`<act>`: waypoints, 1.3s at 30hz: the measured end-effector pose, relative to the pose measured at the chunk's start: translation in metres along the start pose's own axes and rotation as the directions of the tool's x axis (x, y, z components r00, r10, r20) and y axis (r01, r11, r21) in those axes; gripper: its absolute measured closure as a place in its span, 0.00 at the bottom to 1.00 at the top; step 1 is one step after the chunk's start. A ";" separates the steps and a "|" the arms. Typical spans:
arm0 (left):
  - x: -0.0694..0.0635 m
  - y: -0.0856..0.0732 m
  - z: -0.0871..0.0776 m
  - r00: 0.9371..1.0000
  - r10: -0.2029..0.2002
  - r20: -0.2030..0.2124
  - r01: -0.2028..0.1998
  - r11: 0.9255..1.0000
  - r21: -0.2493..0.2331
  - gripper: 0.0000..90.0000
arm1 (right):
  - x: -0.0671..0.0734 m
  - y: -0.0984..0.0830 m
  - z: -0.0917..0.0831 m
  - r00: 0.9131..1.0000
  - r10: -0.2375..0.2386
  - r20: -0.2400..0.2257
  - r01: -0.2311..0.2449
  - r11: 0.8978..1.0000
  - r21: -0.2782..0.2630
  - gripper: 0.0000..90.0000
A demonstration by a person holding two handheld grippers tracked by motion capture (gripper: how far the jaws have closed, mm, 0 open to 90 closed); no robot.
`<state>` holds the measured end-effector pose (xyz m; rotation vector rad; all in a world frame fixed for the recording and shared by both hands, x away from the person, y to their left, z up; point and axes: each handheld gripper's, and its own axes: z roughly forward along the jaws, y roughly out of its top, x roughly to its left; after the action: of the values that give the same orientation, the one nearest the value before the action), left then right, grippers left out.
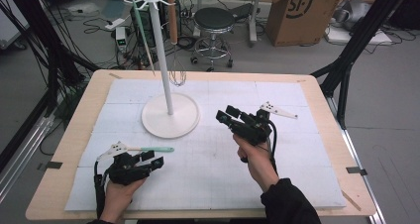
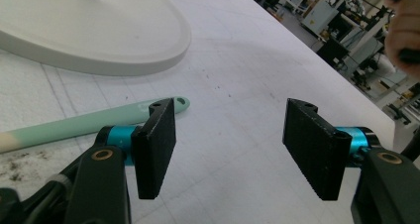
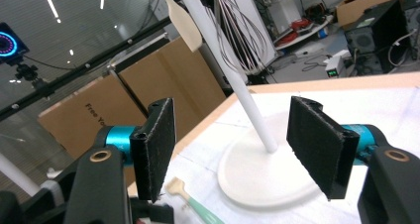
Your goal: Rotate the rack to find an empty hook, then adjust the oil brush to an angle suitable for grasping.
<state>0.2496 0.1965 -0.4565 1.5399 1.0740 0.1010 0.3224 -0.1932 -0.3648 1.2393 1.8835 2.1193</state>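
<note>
Mint-green spatula (image 1: 148,149) lies flat on the white table mat (image 1: 208,174), just beside the left gripper (image 1: 151,160), whose jaws are spread and empty. Across the mat, the right gripper (image 1: 225,116) is raised toward the white stand (image 1: 170,116), jaws apart around nothing.

light: even, overhead | shadows: soft | focus: background perhaps slightly blurred
</note>
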 end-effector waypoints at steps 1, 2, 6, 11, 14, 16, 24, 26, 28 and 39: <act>0.001 0.001 -0.001 1.000 -0.002 0.001 0.002 1.000 -0.001 0.43 | -0.002 -0.002 -0.002 1.000 0.011 0.006 -0.011 1.000 0.009 0.37; 0.002 0.002 -0.002 1.000 0.003 -0.003 -0.003 1.000 -0.004 0.43 | -0.004 -0.004 -0.004 1.000 0.012 0.014 -0.012 1.000 0.011 0.37; 0.007 0.006 -0.008 0.999 0.004 -0.036 -0.005 1.000 -0.023 0.45 | -0.012 -0.012 -0.015 0.999 0.035 0.022 -0.035 0.999 -0.001 0.37; 0.017 0.019 -0.019 0.997 0.002 -0.081 -0.008 0.998 -0.069 0.48 | -0.020 -0.020 -0.028 0.999 0.033 0.037 -0.033 0.999 0.000 0.37; 0.023 0.027 -0.022 0.994 0.008 -0.107 -0.015 0.997 -0.070 0.57 | -0.024 -0.025 -0.038 0.998 0.033 0.045 -0.033 0.999 0.004 0.37; 0.028 0.032 -0.024 0.993 -0.001 -0.116 -0.008 0.997 -0.076 0.64 | -0.026 -0.027 -0.043 0.998 0.028 0.058 -0.029 1.000 0.005 0.37; 0.045 0.046 -0.026 0.994 0.028 -0.108 -0.033 0.998 -0.045 1.00 | -0.035 -0.029 -0.063 0.996 0.054 0.074 -0.051 0.998 -0.038 0.37; 0.048 0.047 -0.025 0.992 0.033 -0.123 -0.037 0.999 -0.026 1.00 | -0.038 -0.030 -0.066 0.995 0.062 0.075 -0.059 0.997 -0.047 0.37; 0.052 0.048 -0.023 0.989 0.041 -0.139 -0.042 0.999 -0.006 1.00 | -0.040 -0.032 -0.070 0.995 0.070 0.076 -0.066 0.997 -0.047 0.37; 0.062 0.043 -0.005 0.957 0.117 -0.266 -0.069 0.981 0.181 1.00 | -0.051 -0.047 -0.088 0.990 0.093 0.105 -0.086 0.994 -0.069 0.36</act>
<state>0.3057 0.2461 -0.4501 1.7679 1.2543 0.3041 0.2851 -0.2793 -0.4263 1.4193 1.7340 2.0903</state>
